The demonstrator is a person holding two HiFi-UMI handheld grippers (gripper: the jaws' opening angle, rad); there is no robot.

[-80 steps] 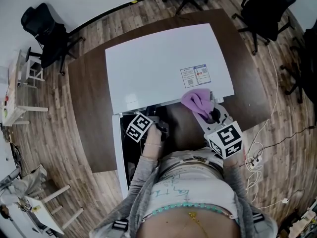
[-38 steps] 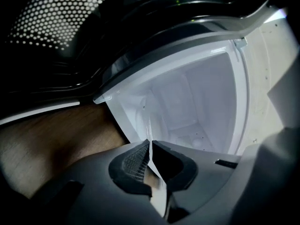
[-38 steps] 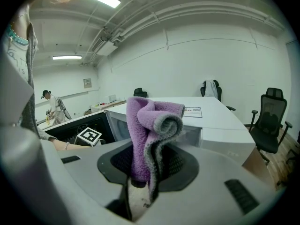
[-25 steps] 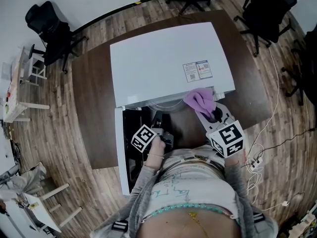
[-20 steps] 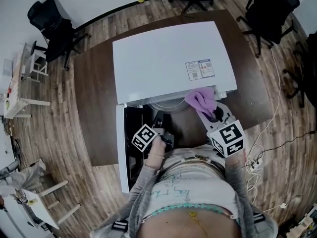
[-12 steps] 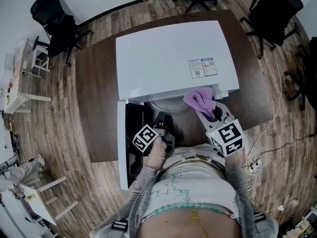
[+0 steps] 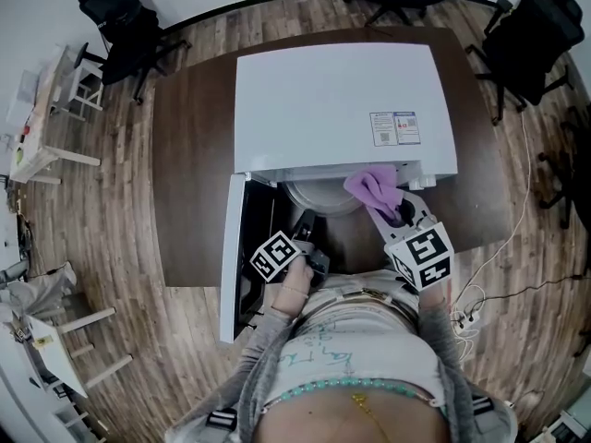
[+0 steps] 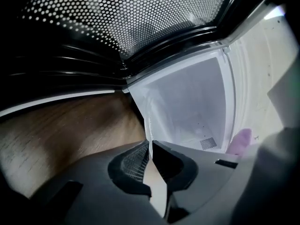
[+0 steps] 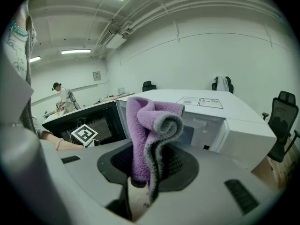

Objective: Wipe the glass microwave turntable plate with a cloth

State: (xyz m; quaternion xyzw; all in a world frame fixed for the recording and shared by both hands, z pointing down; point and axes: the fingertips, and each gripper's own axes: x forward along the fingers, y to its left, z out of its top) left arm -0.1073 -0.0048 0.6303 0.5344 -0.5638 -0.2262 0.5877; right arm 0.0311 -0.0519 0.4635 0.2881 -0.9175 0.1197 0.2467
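Note:
The glass turntable plate sticks partly out of the open white microwave, pale and translucent. My left gripper is just in front of the oven opening, shut on the plate's near rim. In the left gripper view the thin rim stands between the closed pads of that gripper, with the plate spreading away beyond. My right gripper hovers at the oven's front right corner, shut on a purple cloth. The cloth stands up folded from the right gripper.
The microwave door hangs open to the left; its perforated window is close above the left gripper. The oven sits on a brown table. Office chairs ring the table. A person stands far off.
The plate has come further out of the oven as my left gripper drew back toward my body. The right gripper with the cloth has stayed about where it was.

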